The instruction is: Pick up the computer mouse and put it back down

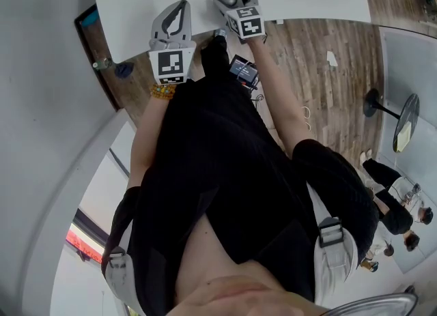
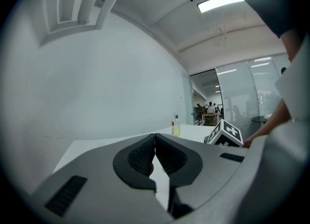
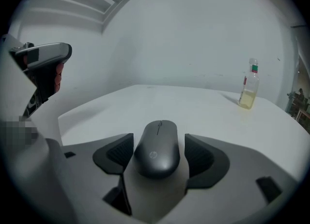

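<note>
White tabletop (image 3: 203, 109) carries it all. At its near edge the left tongs (image 2: 155, 138) sit pressed together. The right tongs (image 3: 159, 143) stand spread around the dark grey computer mouse (image 3: 156, 156), which lies flat on the tabletop, with the pads just beside its flanks. Farther right, well apart, a small bottle (image 3: 248, 92) of yellowish liquid stands upright.

The white bench (image 3: 203, 107) is bare over most of its top and open to reach from the near edge. The one standing obstacle is a bottle (image 3: 249, 90) at the far right, well apart from the mouse (image 3: 156, 154). The mouse lies between the right gripper's (image 3: 159, 138) spread fingers, neither pressing it. The left gripper (image 3: 63, 52) hangs well clear at the left. A wall (image 3: 193, 34) closes the far side.
</note>
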`<state>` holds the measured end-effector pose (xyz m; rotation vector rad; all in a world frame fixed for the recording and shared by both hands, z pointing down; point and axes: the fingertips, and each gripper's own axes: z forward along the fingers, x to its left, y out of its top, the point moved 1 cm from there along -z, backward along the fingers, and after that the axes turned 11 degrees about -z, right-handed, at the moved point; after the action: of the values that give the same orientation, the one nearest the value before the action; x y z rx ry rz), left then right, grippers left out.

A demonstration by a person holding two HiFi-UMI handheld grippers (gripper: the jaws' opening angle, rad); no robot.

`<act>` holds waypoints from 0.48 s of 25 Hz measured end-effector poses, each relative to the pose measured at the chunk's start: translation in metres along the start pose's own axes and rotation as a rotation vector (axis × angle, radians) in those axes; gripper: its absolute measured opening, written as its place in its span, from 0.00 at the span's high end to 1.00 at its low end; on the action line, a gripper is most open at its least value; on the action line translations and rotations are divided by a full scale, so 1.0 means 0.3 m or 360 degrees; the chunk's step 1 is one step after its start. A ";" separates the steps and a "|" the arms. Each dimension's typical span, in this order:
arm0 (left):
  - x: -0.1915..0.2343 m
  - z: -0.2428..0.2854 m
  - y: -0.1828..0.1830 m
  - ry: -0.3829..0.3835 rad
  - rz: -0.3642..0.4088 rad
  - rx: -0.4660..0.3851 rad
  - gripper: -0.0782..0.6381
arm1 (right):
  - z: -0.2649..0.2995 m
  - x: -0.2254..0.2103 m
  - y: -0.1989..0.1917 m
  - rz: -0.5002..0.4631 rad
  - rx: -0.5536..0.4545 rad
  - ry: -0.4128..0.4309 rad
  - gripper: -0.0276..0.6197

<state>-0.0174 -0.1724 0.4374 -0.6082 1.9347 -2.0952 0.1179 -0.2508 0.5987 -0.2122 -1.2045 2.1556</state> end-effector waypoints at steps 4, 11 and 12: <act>0.006 0.000 -0.005 0.0007 -0.0004 0.0003 0.87 | 0.004 0.009 -0.014 -0.0005 0.0039 0.0014 0.50; 0.007 0.005 -0.006 0.0005 -0.0012 -0.0001 0.87 | 0.006 0.009 -0.028 -0.0037 0.0109 -0.0002 0.50; 0.009 0.005 -0.006 0.0006 -0.0013 -0.0003 0.87 | 0.009 0.010 -0.031 -0.0050 0.0122 -0.0006 0.50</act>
<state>-0.0190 -0.1749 0.4397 -0.6142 1.9398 -2.1014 0.1188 -0.2476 0.6084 -0.1550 -1.1176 2.1716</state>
